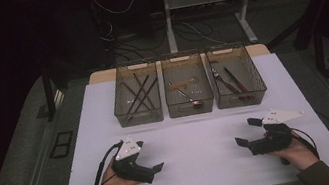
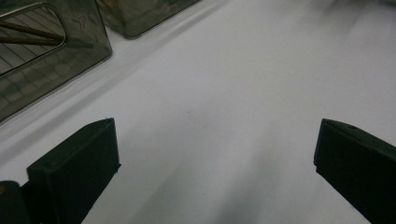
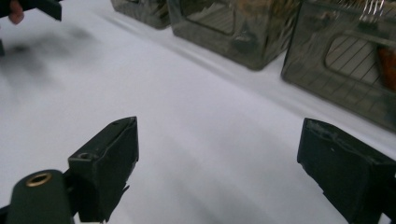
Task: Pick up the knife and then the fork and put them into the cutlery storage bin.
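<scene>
The room is dark, with cables on the grey floor behind a flat white table top (image 1: pixel 204 162). Along the far edge of this table top stand three see-through grey plastic bins in a row.

The left bin (image 1: pixel 136 93) holds long thin brown sticks (image 1: pixel 138 96). The middle bin (image 1: pixel 187 83) holds a small metal spoon (image 1: pixel 188 97) and some pale wooden bits. The right bin (image 1: pixel 235 74) holds dark-handled cutlery (image 1: pixel 228 82), and in my right gripper view I can see fork tips at its top edge.

I hold my black left tongs (image 1: pixel 156 166) near the front edge of the table top, on the left side. Its jaws stand wide apart, with nothing but bare white top between them. The left bin sits well away from it, up ahead.

I hold my black right tongs (image 1: pixel 244 133) near the front edge on the right side. Its jaws are also wide apart and hold nothing. They point towards the middle of the table top. The bins are well apart from them, too.

Both tongs are above bare white table top, and they are far from each other.
</scene>
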